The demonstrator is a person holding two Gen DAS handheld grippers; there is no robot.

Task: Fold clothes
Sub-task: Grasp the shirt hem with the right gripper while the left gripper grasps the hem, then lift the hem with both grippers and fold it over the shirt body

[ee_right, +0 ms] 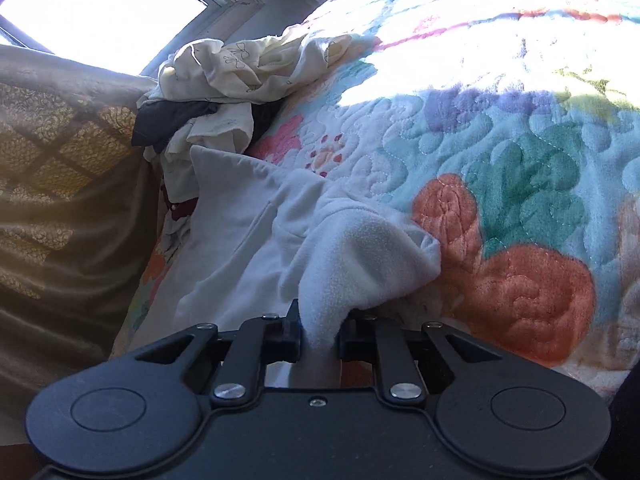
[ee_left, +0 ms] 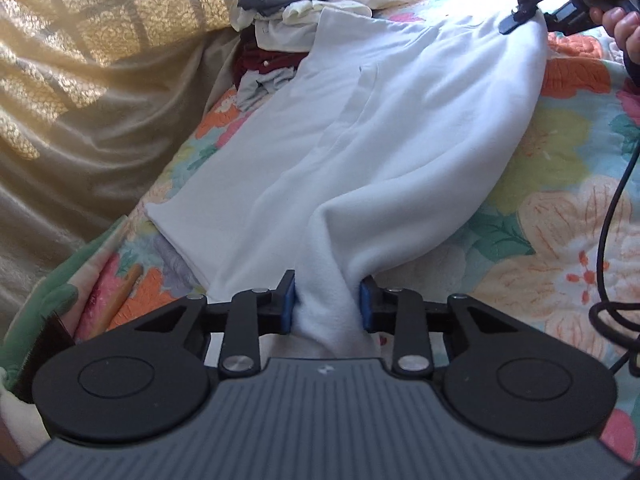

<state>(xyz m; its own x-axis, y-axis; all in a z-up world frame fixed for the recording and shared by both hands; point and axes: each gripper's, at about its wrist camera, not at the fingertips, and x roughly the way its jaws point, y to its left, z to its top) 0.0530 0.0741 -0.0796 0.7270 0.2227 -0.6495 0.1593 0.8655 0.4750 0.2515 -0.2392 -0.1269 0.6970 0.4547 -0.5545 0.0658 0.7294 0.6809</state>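
Note:
A white fleece garment (ee_left: 384,132) lies spread on a floral quilt. My left gripper (ee_left: 327,304) is shut on its near corner, the fabric bunched between the blue pads. My right gripper (ee_left: 524,14) shows at the top right of the left wrist view, holding the garment's far corner. In the right wrist view my right gripper (ee_right: 320,336) is shut on a bunch of the same white fleece (ee_right: 352,256), lifted a little off the quilt. The stretch of cloth between the two grippers hangs raised above the bed.
A pile of unfolded clothes (ee_left: 304,4), cream, dark grey and maroon, sits at the far edge of the quilt (ee_left: 560,216); it also shows in the right wrist view (ee_right: 224,88). A golden curtain (ee_left: 80,80) hangs on the left. A black cable (ee_left: 612,240) trails on the right.

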